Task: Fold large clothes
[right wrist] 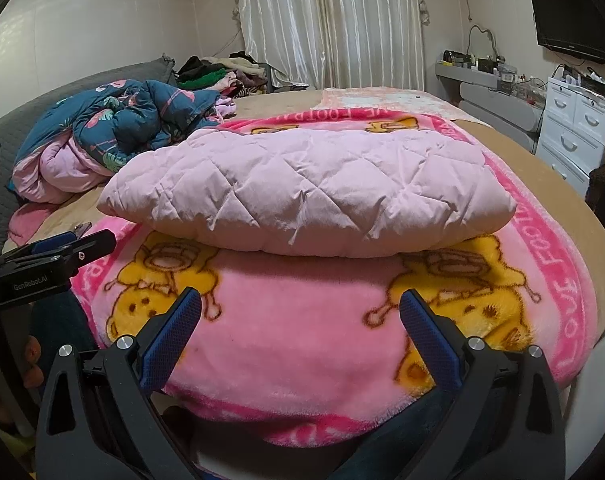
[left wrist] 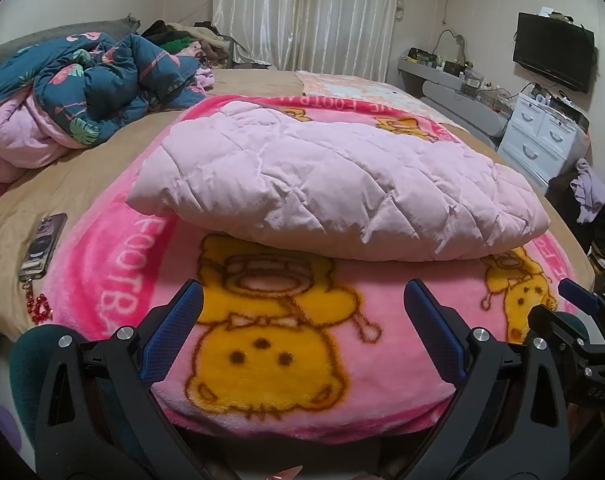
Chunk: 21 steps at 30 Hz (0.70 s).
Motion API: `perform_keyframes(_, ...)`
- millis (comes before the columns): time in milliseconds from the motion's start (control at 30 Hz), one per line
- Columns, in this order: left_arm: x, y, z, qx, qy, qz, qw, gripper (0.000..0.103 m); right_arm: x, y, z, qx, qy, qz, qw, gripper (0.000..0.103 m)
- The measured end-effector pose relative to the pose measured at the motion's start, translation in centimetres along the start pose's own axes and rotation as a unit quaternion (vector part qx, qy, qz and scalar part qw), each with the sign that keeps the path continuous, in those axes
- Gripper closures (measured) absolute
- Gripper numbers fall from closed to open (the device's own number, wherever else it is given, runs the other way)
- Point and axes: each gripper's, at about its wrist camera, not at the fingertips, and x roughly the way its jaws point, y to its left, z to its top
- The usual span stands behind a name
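On pink blanket (left wrist: 262,360): folded quilted jacket (left wrist: 334,184), far edge hidden; both grippers' fingers (left wrist: 170,340) wide, empty.

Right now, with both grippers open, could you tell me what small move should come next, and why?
Probably draw both grippers back: the pink quilted garment already lies folded on the cartoon blanket, and the left gripper and right gripper hover open short of it, holding nothing.

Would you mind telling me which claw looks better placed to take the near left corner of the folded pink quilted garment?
Left, probably. The left claw hangs open nearer the quilted garment's left corner, while the right claw, also open, faces its middle and right end. Neither touches it yet.
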Motion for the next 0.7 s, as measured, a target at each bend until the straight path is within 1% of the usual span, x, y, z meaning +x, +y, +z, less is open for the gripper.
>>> perform_keyframes(700,-0.2,-0.13,0.11,0.002,-0.002,0.002,1.0,0.009,-0.35,0.15,0.35,-0.003,-0.004,0.0,1.0,0.004)
